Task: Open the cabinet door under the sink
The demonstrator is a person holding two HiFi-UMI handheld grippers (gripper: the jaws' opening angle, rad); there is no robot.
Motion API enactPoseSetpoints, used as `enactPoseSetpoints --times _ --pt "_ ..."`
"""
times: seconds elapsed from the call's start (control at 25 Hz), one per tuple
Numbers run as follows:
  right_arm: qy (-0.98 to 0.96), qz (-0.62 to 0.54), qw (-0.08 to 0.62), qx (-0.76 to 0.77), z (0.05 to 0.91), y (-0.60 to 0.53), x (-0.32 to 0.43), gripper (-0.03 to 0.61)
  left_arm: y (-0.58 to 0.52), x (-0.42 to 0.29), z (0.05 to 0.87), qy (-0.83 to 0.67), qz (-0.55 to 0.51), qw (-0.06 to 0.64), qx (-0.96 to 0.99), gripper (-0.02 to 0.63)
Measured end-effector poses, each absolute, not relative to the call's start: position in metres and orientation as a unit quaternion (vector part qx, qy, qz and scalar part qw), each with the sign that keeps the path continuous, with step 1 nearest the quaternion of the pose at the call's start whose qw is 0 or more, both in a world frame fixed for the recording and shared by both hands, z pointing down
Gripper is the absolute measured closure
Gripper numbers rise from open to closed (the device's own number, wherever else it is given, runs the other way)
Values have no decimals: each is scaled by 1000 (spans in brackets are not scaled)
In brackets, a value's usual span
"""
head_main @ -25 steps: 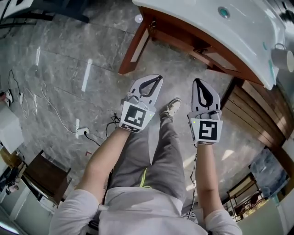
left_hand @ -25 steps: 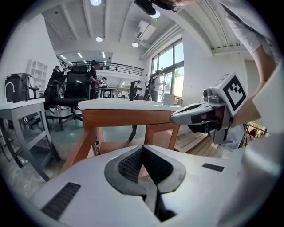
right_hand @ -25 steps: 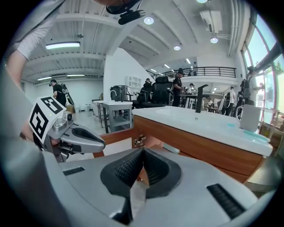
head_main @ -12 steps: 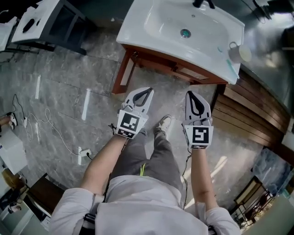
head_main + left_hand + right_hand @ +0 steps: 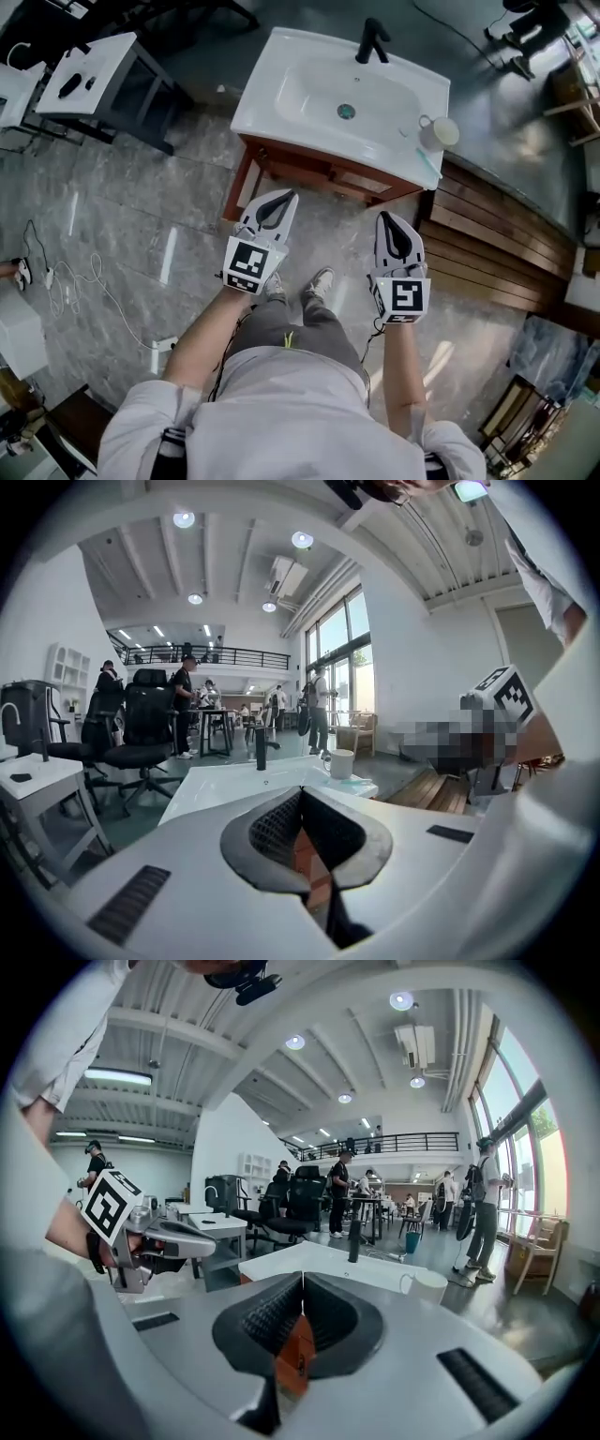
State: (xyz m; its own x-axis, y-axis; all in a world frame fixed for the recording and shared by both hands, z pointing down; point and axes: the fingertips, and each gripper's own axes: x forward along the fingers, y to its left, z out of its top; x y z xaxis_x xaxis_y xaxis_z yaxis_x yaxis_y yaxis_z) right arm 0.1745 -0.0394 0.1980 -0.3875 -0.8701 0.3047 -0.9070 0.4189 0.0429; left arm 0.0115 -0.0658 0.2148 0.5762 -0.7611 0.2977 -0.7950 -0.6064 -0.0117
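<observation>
Both my grippers were closed tight, nothing held: left gripper (image 5: 281, 199), right gripper (image 5: 387, 221). Cabinet door (image 5: 317, 174) sat under the sink (image 5: 262, 96), ahead of and below both, roughly between them. Left looked slightly nearer; neither touched.

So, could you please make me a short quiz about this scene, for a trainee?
1. True or false: the left gripper and the right gripper are both shut and empty.
2. What stands on the rim of the sink, at the person's right? A: a mug. B: a kettle. C: a plate.
3. Fill in: the faucet is ____ in colour.
Key: 1 true; 2 A; 3 black.
</observation>
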Motion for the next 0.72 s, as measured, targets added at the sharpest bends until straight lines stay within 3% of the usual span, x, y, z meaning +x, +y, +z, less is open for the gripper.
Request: enactPoseSetpoints --times 0.36,0.72 --pt "-827 33 112 550 130 -39 201 546 -61 0 132 -453 67 93 884 597" --pt "-825 2 76 560 70 -30 219 546 -58 -9 42 -470 9 52 881 597"
